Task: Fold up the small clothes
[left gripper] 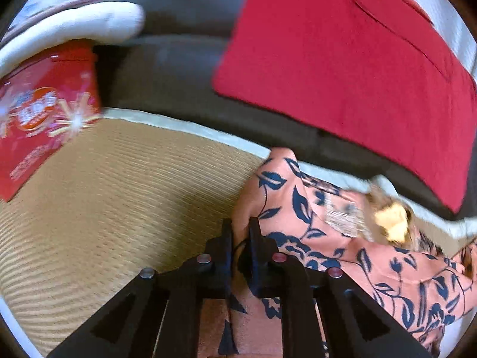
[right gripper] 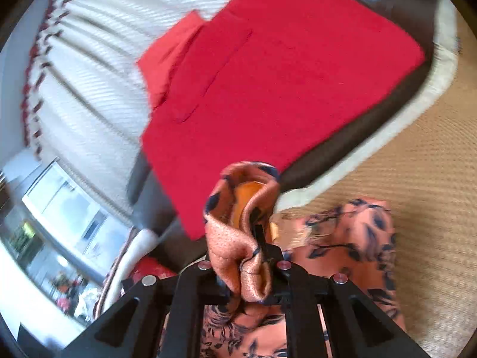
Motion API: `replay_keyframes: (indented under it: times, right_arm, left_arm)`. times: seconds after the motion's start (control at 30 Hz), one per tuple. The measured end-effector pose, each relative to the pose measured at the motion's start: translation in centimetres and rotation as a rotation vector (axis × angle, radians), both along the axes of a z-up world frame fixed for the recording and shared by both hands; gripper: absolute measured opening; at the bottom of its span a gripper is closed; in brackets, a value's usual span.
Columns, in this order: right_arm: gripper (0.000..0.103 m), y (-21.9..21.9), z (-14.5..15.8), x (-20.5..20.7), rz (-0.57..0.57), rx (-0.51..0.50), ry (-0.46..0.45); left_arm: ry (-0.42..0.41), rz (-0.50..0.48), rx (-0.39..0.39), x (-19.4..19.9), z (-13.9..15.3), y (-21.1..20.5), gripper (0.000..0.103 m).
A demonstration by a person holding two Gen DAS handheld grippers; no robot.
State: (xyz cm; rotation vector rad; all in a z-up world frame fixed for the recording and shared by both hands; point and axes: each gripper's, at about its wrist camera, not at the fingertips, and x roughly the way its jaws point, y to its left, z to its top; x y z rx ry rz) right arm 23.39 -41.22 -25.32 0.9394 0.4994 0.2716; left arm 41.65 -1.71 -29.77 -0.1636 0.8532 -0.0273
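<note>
Left wrist view is smeared by motion blur, so fine detail is lost. The left gripper [left gripper: 240,232] has its black fingers [left gripper: 227,238] nearly together, clenched on an edge of the salmon-pink garment with a navy leaf print [left gripper: 286,208]; the exact pinch point is hidden between them. That garment trails off to the right across the woven tan straw mat [left gripper: 119,194], its far end cut off by the frame edge. A pale paper tag [left gripper: 342,217] hangs on it — its printing is too blurred to read — and beside it sits a yellow blob [left gripper: 392,219] I cannot identify.

Behind the mat lies a dark brown cushion with a white border [left gripper: 179,68], carrying a flat folded red cloth [left gripper: 342,68]. At the left edge a red printed box [left gripper: 44,113] shows white and orange lettering, illegible in the blur.

Right wrist view shows the right gripper [right gripper: 253,256] with a bunched fold of the same garment [right gripper: 238,238] grasped between its fingers [right gripper: 259,238], the fold standing up and hiding most of them. More print fabric lies on the mat [right gripper: 432,194] to the right. The red cloth [right gripper: 268,89] fills the middle — a white ribbed cover with dark red trim [right gripper: 89,59] lies beyond.
</note>
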Motion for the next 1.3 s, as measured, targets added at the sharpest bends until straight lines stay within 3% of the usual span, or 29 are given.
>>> replay_keyframes:
  times: [0.07,0.1,0.13,0.2,0.27,0.33,0.37,0.43,0.47,0.5,0.63,0.7,0.77,0.83,1.0,1.03,1.07,1.13,1.3]
  right_arm:
    - [0.016,0.6,-1.7,1.4,0.032,-0.016,0.125]
    - [0.016,1.1,-3.5,2.1,0.031,-0.032,0.252]
    - [0.016,0.9,-4.8,2.3,0.028,-0.029,0.342]
    - [0.017,0.2,-7.1,2.4,0.024,0.022,0.482]
    - [0.022,-0.7,-7.2,1.3,-0.014,0.050,0.484]
    - [0.030,-1.4,-5.7,0.8,-0.074,-0.011,0.427]
    - [0.033,-1.5,-4.7,0.7,-0.104,-0.058,0.391]
    - [0.053,-2.2,-3.5,0.4,-0.139,-0.089,0.342]
    - [0.077,-3.0,-3.4,0.4,-0.160,-0.088,0.326]
    - [0.078,-3.1,-2.8,-0.3,-0.207,-0.096,0.276]
    - [0.076,-3.2,-0.8,-1.9,-0.128,-0.175,0.180]
    - [0.058,-1.6,-0.7,-1.4,-0.080,-0.156,0.139]
    - [0.041,-0.8,-0.4,-1.0,-0.018,-0.150,0.122]
    - [0.041,0.5,-0.8,0.0,0.034,-0.190,0.156]
    - [0.040,3.9,-4.6,3.2,0.147,-0.242,0.354]
    - [0.040,4.5,-5.9,4.0,0.167,-0.267,0.423]
    - [0.040,4.9,-6.4,4.3,0.174,-0.283,0.433]
    - [0.042,5.4,-5.3,4.3,0.179,-0.323,0.409]
    - [0.043,5.6,-2.9,3.2,0.192,-0.262,0.276]
  left_arm:
    - [0.018,0.025,0.012,0.4,-0.4,1.0,0.010]
    - [0.034,0.047,0.017,0.5,-0.8,1.5,0.007]
    - [0.043,0.086,0.049,0.6,-1.2,1.9,0.000]
    - [0.016,0.160,0.139,0.5,-0.9,2.8,0.000]
    - [0.008,0.179,0.098,0.8,-0.6,3.8,0.000]
    - [-0.009,0.152,0.019,0.6,-0.1,3.5,0.000]
    - [-0.019,0.130,0.019,0.3,0.2,3.1,0.000]
    - [-0.029,0.031,0.047,-0.1,0.3,1.0,0.000]
    - [-0.024,0.006,0.063,-0.1,0.2,0.3,0.002]
    - [-0.017,-0.023,0.078,-0.2,0.0,-0.6,0.004]
    - [-0.005,-0.129,0.063,-0.9,0.2,-2.7,0.024]
    - [-0.032,-0.206,0.056,-1.8,0.8,-4.7,0.027]
    - [-0.052,-0.256,0.104,-2.1,0.7,-6.0,0.036]
    - [-0.045,-0.276,0.153,-1.8,-0.2,-6.7,0.036]
    - [0.130,-0.260,0.247,0.0,-4.4,-7.3,0.037]
    - [0.123,-0.265,0.252,-0.1,-4.6,-7.3,0.037]
    - [0.121,-0.267,0.260,-0.2,-4.5,-7.4,0.037]
    - [0.116,-0.268,0.253,-0.1,-3.9,-7.5,0.037]
    - [0.051,-0.260,0.112,-0.9,-0.9,-6.0,0.037]
